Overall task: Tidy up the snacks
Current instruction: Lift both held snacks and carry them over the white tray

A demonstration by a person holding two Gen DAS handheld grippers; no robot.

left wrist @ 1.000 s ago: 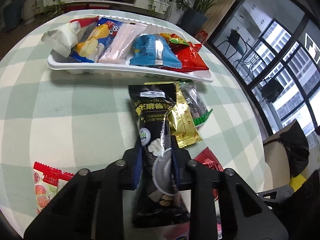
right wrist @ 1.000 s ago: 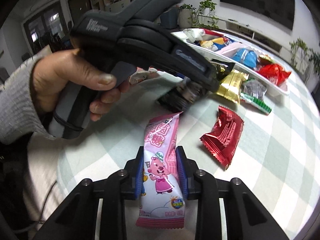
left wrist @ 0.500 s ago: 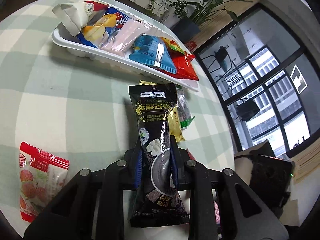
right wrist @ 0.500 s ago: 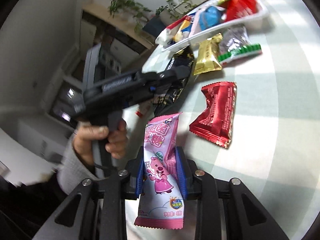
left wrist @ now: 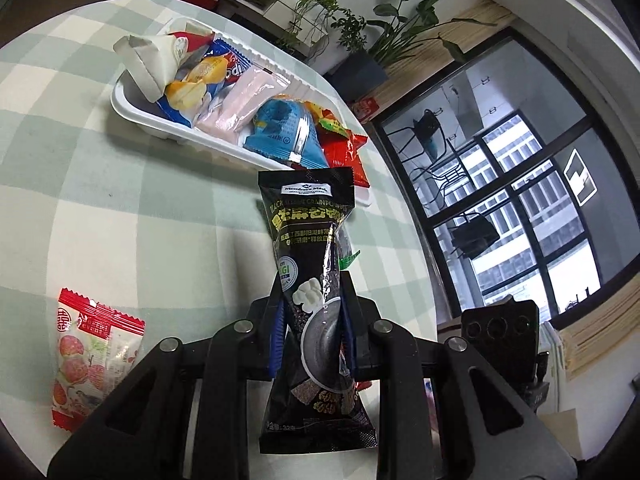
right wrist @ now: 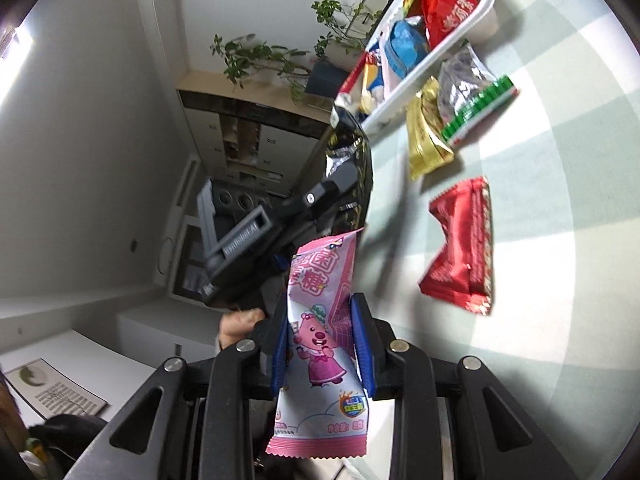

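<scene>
Black packet (left wrist: 316, 300) clamped in left tongs (left wrist: 312, 320), pink packet (right wrist: 320, 340) in right tongs (right wrist: 324, 340) (each wrist view's own).

Left tool (left wrist: 313, 334) black with blue pads, silver screws, right tool (right wrist: 323, 354) alike, bare fingers (right wrist: 236, 322)

Black sesame-powder sachet (left wrist: 316, 300): upright, clamped mid-body, raised above table. Pink cartoon candy packet (right wrist: 324, 344): upright, clamped likewise. White tray (left wrist: 132, 114): far table edge, filled with packets. Red-white packet (left wrist: 90, 356): flat, near left edge.
</scene>
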